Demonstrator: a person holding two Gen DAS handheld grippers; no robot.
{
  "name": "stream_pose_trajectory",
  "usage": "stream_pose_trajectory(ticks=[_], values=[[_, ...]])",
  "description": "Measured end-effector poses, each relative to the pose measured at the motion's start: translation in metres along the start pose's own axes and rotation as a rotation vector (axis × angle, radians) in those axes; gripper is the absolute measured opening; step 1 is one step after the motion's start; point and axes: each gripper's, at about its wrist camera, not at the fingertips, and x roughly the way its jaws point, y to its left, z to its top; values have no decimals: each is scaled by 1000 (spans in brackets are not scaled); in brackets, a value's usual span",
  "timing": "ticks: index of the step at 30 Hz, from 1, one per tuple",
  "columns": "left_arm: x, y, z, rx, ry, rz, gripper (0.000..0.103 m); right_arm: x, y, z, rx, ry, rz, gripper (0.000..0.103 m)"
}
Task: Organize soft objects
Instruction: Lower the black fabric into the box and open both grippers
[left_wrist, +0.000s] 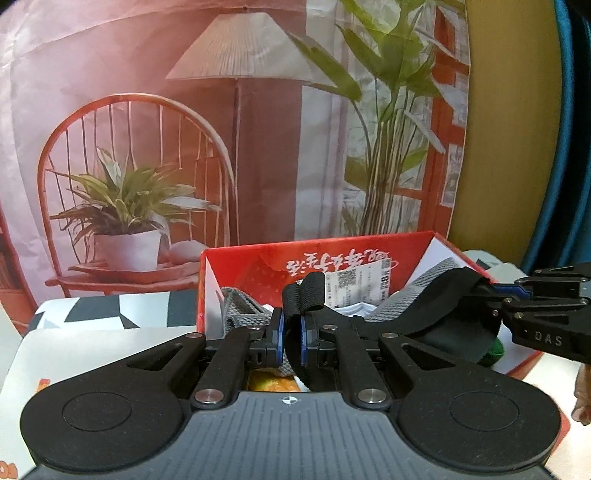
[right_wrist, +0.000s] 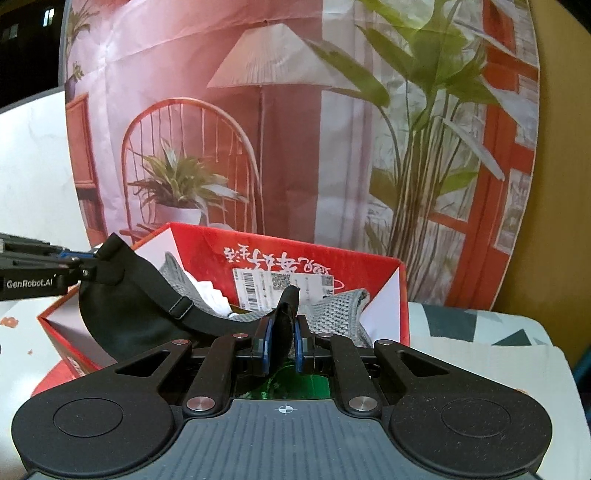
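Left gripper (left_wrist: 291, 341) and right gripper (right_wrist: 282, 341) both clamp black eye mask (right_wrist: 122, 314) over red box (right_wrist: 369, 269); next: lower inside, then release.

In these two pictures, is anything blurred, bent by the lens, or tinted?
Left wrist view: the backdrop poster is soft and washed pink, edges curve; the black eye mask stays sharp. Right wrist view: same fisheye bending, hazy poster, crisp red box.

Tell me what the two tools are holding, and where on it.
Both hold one black eye mask: left tool pinches its strap end, right tool its other end.
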Motion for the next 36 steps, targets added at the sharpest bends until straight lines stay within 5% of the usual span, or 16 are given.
stream_pose_trajectory(ticks=[8, 23, 25, 27, 31, 36], values=[[16, 1, -10, 40, 95, -15, 10, 10, 11, -12, -34, 53, 26, 12], [18, 3, -13, 52, 128, -3, 12, 9, 6, -17, 2, 77, 11, 13], [15, 3, -11, 57, 127, 1, 20, 6, 6, -16, -11, 71, -1, 16], [11, 1, -10, 63, 115, 3, 47, 3, 6, -15, -25, 63, -19, 22], [-2, -2, -7, 79, 73, -3, 64, -5, 5, -14, -35, 43, -47, 31], [-20, -2, -5, 60, 29, -14, 89, -18, 3, -13, -32, -1, -56, 66]])
